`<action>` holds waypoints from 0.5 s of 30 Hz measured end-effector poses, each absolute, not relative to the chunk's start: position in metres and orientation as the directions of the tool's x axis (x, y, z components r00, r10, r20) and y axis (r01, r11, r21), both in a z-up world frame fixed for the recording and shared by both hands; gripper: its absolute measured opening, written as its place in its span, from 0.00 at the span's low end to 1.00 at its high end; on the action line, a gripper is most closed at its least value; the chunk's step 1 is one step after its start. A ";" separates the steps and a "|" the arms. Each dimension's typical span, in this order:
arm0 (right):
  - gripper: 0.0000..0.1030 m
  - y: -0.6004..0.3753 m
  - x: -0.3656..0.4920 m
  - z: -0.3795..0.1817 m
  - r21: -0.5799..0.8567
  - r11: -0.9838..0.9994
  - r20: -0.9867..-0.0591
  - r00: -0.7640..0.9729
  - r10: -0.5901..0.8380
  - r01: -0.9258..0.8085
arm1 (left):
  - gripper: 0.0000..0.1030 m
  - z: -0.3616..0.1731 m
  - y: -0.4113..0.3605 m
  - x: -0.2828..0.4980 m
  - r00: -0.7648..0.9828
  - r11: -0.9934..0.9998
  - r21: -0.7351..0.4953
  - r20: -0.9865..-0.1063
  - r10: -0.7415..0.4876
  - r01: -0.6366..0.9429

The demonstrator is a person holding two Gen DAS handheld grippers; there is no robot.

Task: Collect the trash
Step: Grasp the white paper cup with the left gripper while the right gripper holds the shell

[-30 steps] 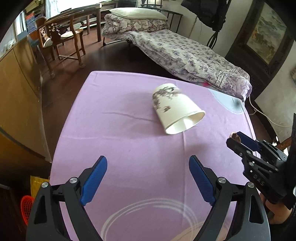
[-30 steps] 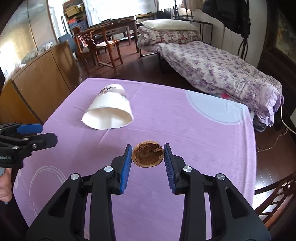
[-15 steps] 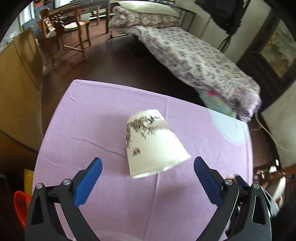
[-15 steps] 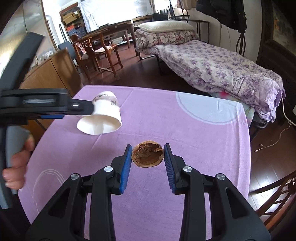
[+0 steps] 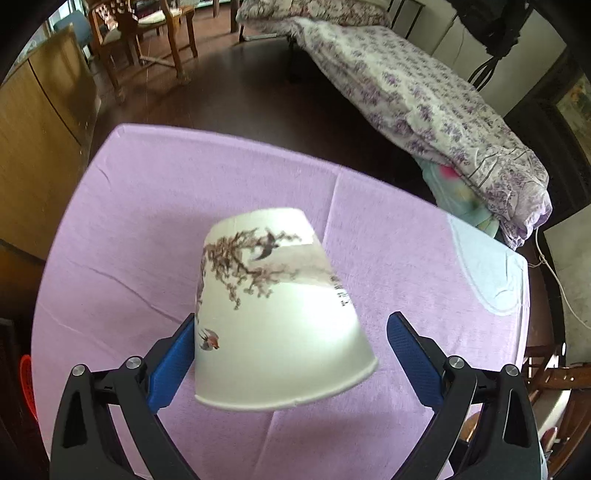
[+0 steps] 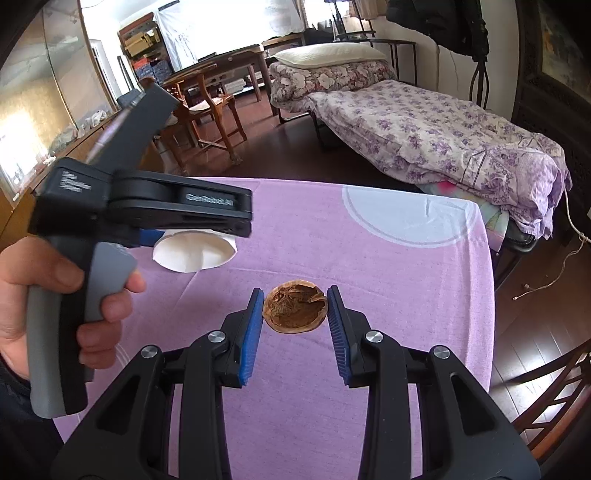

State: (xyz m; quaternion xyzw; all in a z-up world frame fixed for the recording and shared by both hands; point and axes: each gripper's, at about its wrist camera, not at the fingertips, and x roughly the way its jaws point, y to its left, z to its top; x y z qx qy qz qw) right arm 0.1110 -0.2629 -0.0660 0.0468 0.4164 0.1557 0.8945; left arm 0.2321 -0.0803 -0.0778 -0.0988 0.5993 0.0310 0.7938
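A white paper cup [image 5: 280,317] printed with branches and birds lies on its side on the purple tablecloth [image 5: 129,221], its mouth toward me. My left gripper [image 5: 291,325] points steeply down over it, open wide, the cup between the blue pads [image 5: 410,354]. The right pad stands clear of the cup; the left pad sits close against its rim. In the right wrist view a hand [image 6: 44,295] holds that gripper above the cup [image 6: 194,253]. My right gripper [image 6: 295,299] is shut on a brown half walnut shell [image 6: 295,310], held just above the cloth.
A bed with a floral quilt [image 5: 424,96] runs beyond the table's far edge. Wooden chairs [image 5: 147,29] and a wooden cabinet [image 5: 37,110] stand at the left. A red basket [image 5: 27,384] sits on the floor at the left, and another chair [image 6: 554,387] at the table's right.
The left gripper has travelled forward and tipped down over the cup, which now lies between its jaws; the jaws widened a little. The right gripper keeps the shell, almost still.
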 end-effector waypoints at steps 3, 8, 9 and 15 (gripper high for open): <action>0.35 -0.261 0.112 -0.067 0.215 0.946 -0.732 0.601 0.320 -0.242 | 0.94 -0.077 -0.078 0.231 0.304 0.978 -0.113 -0.951 -0.056 -0.174; 0.35 -0.259 0.113 -0.067 0.208 0.946 -0.734 0.600 0.319 -0.248 | 0.82 -0.077 -0.080 0.226 0.318 0.989 -0.063 -0.948 -0.018 -0.133; 0.35 -0.258 0.113 -0.067 0.208 0.946 -0.734 0.600 0.319 -0.249 | 0.79 -0.075 -0.081 0.224 0.327 0.991 -0.058 -0.945 -0.016 -0.121; 0.35 -0.250 0.109 -0.064 0.191 0.946 -0.738 0.598 0.313 -0.261 | 0.78 -0.066 -0.086 0.209 0.353 0.997 -0.044 -0.935 -0.021 -0.058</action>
